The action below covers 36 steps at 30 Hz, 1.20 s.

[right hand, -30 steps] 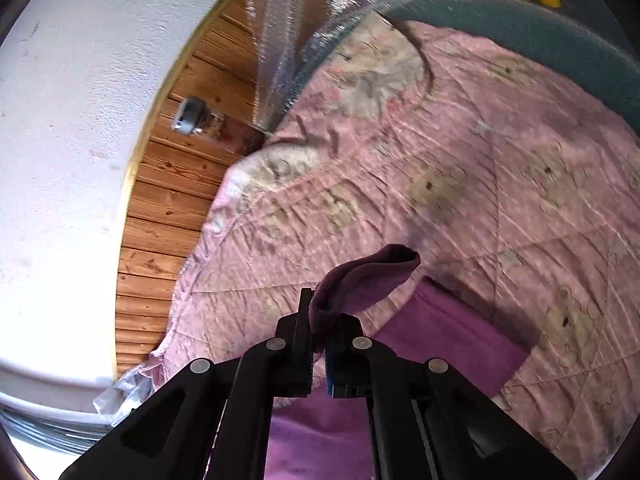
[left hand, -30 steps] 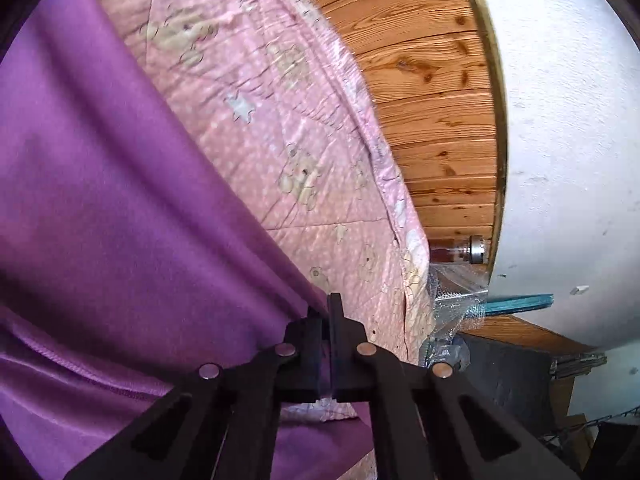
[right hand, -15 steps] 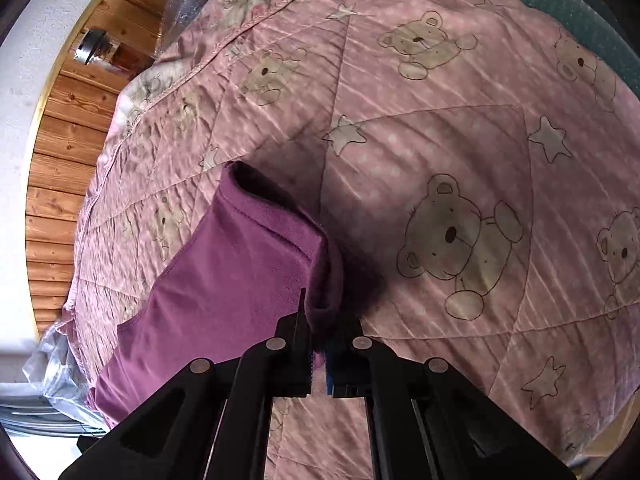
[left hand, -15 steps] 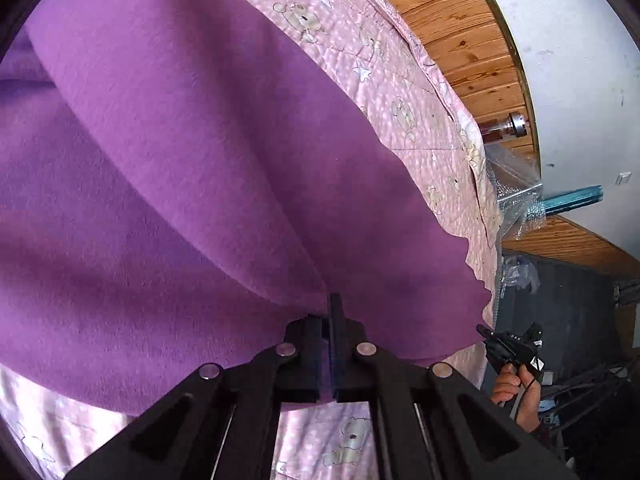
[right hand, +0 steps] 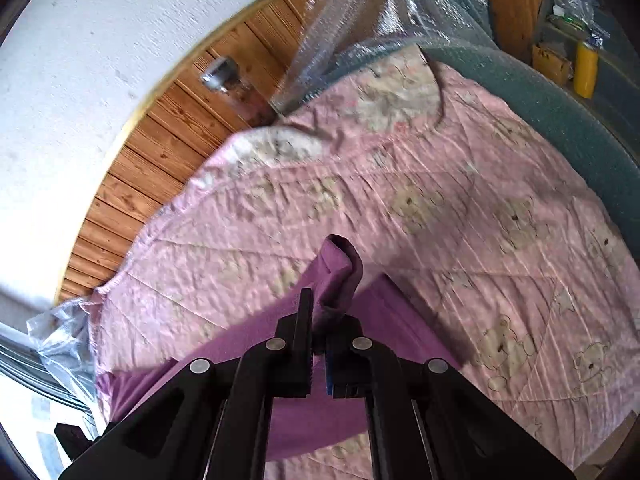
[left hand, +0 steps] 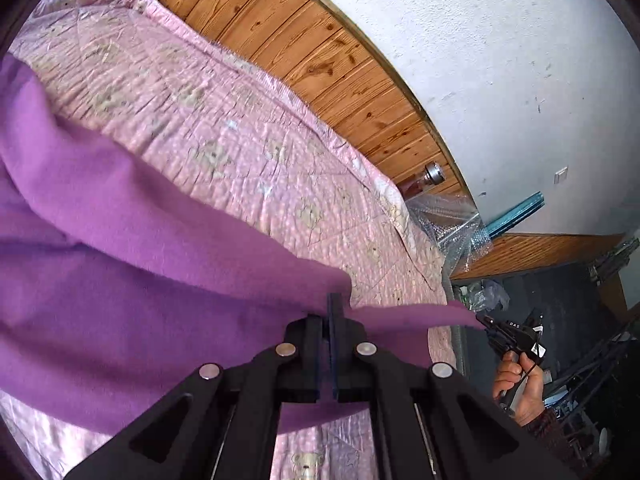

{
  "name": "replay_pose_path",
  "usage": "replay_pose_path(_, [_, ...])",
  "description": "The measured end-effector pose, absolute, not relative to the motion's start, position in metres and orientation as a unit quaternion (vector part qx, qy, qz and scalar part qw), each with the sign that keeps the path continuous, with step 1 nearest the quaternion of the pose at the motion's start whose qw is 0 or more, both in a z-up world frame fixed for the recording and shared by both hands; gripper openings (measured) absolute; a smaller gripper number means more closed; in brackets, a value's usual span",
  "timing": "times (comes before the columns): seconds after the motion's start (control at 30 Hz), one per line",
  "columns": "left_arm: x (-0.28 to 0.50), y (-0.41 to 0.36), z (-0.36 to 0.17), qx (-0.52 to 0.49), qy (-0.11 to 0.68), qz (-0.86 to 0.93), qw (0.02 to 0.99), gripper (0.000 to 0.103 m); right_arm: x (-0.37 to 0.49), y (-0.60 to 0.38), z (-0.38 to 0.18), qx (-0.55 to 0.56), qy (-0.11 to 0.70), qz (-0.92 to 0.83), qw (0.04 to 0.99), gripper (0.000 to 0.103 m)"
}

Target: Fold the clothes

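Note:
A purple garment (left hand: 120, 272) hangs stretched above a pink quilt with teddy bears (left hand: 224, 128). My left gripper (left hand: 329, 312) is shut on one edge of the garment, and most of the cloth fills the left half of that view. In the right wrist view my right gripper (right hand: 318, 320) is shut on a bunched purple corner (right hand: 340, 272), with the rest of the garment (right hand: 316, 412) sagging below it over the quilt (right hand: 440, 216). At the far right of the left wrist view, a hand (left hand: 520, 388) holds the other gripper (left hand: 486, 323) at the cloth's far corner.
A wooden plank wall panel (left hand: 320, 52) and white wall (left hand: 500, 60) border the bed. Bubble wrap (right hand: 360, 12) lies at the bed's corner. A teal mattress edge (right hand: 560, 116) rims the quilt, with a yellow bottle (right hand: 586, 68) and clutter beyond it.
Both grippers have lifted the purple garment off the quilt and swung upward, so the wall and wood panel are back in view. The garment stays clamped in both.

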<state>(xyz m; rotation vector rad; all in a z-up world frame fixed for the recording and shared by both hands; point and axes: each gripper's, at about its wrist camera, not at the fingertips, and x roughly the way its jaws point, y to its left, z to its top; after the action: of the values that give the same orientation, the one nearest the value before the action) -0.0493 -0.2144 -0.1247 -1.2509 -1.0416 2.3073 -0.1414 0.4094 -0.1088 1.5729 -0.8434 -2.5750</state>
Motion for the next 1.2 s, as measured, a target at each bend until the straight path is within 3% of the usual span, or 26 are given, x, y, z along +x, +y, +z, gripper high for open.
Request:
replay_pose_path(0.13, [-0.022,-0.201,-0.191,-0.496,-0.359,0.780,0.129,0.002,-0.133,0.422,-0.194,0.578,-0.250,-0.775,-0.045,0.003])
replay_pose_path(0.23, [-0.015,-0.197,-0.215,-0.505,-0.351,0.781,0.109,0.002,-0.131,0.423,-0.205,0.582,-0.249,-0.773,-0.038,0.003])
replay_pose_path(0.43, [-0.008,-0.198,-0.188,-0.488,-0.338,0.800,0.091,0.002,-0.126,0.426,-0.185,0.586,-0.252,-0.770,-0.018,0.003])
replay_pose_path(0.6, [-0.010,-0.196,-0.219,-0.517,-0.359,0.775,0.067,0.003,-0.118,0.419,-0.200,0.610,-0.188,-0.769,-0.025,0.003])
replay_pose_path(0.67, [-0.013,-0.199,-0.223,-0.521,-0.372,0.765,0.068,0.003,-0.119,0.414,-0.190,0.610,-0.153,-0.777,-0.038,0.010])
replay_pose_path(0.73, [-0.012,-0.201,-0.215,-0.534,-0.371,0.756,0.069,0.016,-0.117,0.406,-0.167,0.592,-0.092,-0.797,-0.078,0.037])
replay_pose_path(0.83, [0.001,-0.213,-0.189,-0.539,-0.380,0.746,0.094,0.024,-0.112,0.379,-0.116,0.527,-0.050,-0.842,-0.105,0.043])
replay_pose_path(0.93, [0.021,-0.241,-0.162,-0.521,-0.382,0.752,0.129,0.024,-0.123,0.311,-0.101,0.520,-0.044,-0.853,-0.004,0.043])
replay_pose_path(1.03, [0.028,-0.298,-0.153,-0.502,-0.381,0.767,0.118,0.024,-0.129,0.248,-0.132,0.557,-0.044,-0.826,0.080,0.041])
replay_pose_path(1.2, [0.033,-0.438,-0.171,-0.471,-0.387,0.793,-0.007,0.024,-0.112,0.239,-0.191,0.603,-0.010,-0.797,0.034,0.036])
